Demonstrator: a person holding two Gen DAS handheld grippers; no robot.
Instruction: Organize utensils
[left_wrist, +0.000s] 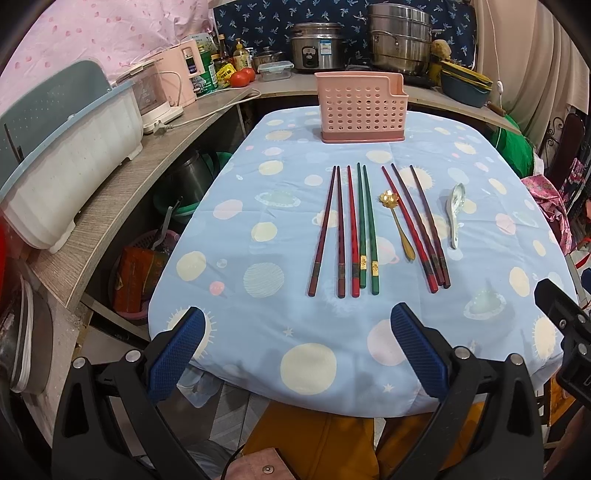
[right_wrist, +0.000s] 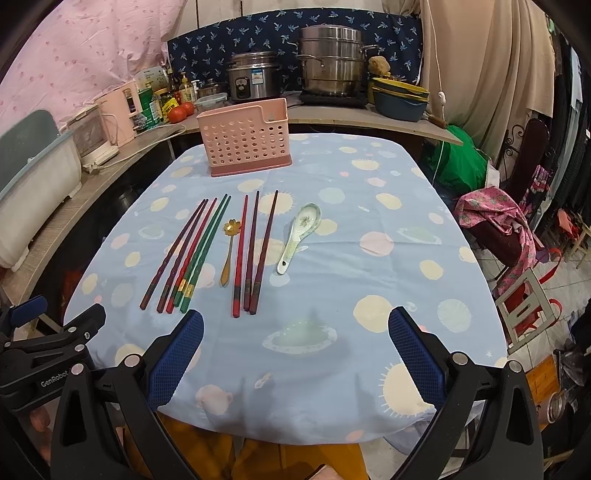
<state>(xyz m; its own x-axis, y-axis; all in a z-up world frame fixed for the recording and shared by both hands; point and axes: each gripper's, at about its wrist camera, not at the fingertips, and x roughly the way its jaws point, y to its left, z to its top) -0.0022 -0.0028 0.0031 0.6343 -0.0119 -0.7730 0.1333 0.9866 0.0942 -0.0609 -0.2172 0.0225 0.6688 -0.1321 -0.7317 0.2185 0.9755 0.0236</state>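
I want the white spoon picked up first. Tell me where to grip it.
Grip the white ceramic spoon across its narrow handle, near end, coming from above with the right tongs. It lies flat, clear of the chopsticks; the bowl looks too wide.

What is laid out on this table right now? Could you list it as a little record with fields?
surface: table with blue dotted cloth
container: pink perforated holder, upright at the far end, no utensils seen in it
chopsticks: eight lying flat in a row; two green, the rest red or dark
spoons: gold spoon among the chopsticks; white ceramic spoon at the right end
left tool: open, empty, near edge
right tool: open, empty, near edge
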